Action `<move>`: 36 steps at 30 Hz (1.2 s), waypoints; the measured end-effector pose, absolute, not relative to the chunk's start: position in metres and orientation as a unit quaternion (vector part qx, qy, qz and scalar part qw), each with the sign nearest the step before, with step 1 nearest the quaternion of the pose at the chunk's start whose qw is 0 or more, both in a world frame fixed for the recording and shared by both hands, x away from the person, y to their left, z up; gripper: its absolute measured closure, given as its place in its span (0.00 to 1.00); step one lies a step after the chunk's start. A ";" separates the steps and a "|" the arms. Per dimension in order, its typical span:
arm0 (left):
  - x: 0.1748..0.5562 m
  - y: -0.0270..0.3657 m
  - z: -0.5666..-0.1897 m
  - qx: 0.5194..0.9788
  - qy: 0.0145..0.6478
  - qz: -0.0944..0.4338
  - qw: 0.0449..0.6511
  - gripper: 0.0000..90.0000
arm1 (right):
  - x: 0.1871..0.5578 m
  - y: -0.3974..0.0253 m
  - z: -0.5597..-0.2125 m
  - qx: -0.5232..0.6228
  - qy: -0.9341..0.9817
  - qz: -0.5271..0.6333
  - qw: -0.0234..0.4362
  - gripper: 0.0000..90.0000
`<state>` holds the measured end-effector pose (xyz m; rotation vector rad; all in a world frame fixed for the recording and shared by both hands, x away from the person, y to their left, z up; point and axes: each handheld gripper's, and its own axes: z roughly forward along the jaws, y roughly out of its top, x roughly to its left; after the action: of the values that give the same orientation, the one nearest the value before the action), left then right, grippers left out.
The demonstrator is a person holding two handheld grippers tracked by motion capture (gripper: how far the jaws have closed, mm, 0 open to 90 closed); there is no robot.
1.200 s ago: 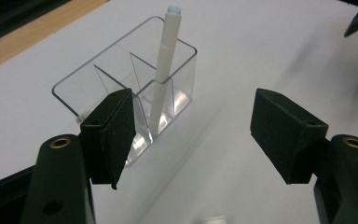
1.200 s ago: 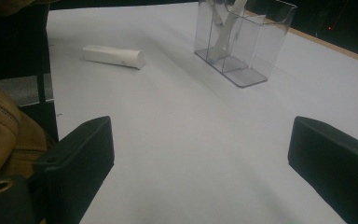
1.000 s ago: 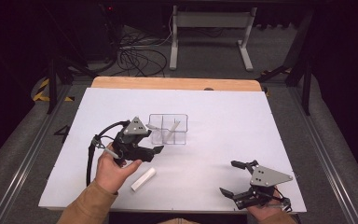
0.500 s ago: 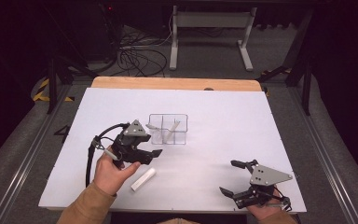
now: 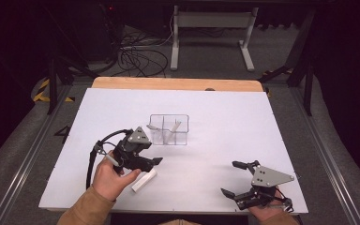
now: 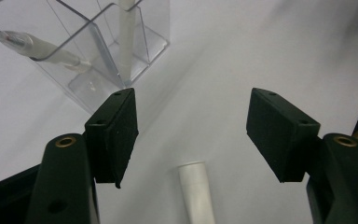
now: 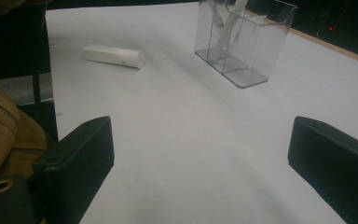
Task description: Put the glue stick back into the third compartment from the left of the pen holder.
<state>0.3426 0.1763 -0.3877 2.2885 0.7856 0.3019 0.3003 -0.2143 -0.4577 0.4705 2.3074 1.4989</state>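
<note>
- The left tongs [image 5: 146, 157] hover low over the near-left part of the tabletop [image 5: 225, 122], held in the person's left hand [image 5: 108, 176]. Their jaws stand wide apart with nothing between them.
- In the left gripper view, a white tube [image 6: 196, 191] lies on the tabletop below the gap of the left tongs [image 6: 191, 135], nearer the left-hand jaw; neither jaw touches it.
- In the high view the same white tube [image 5: 144, 180] lies flat, slanted, just beside the left hand and just under the tongs' tips.
- The right tongs [image 5: 231, 178] sit at the near-right edge of the tabletop, well apart from the tube. Their jaws too are spread wide and hold nothing; in the right gripper view [image 7: 200, 163] only bare tabletop lies between them.
- A clear plastic organiser [image 5: 169, 130] with compartments stands upright near the middle of the tabletop, just beyond the left tongs.
- A white stick-like item [image 5: 174, 129] leans in one of its compartments, and a pale tool with a clear tip [image 6: 37, 46] lies slanted in another.
- A tan sleeve [image 7: 4, 135] shows at the left edge of the right gripper view.
</note>
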 end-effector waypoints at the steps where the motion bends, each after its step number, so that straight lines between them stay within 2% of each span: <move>1: 0.342 0.176 -0.389 0.882 0.303 0.114 0.342 0.38 | 0.300 -0.214 -0.458 0.167 0.813 0.530 0.174 0.08; 36: 0.333 0.171 -0.438 0.916 0.314 0.075 0.237 0.41 | 0.300 -0.214 -0.458 0.165 0.813 0.530 0.174 0.08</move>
<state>0.3334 0.1713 -0.4382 2.5120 0.8612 0.2060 0.2997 -0.2137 -0.4577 0.4690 2.3058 1.5019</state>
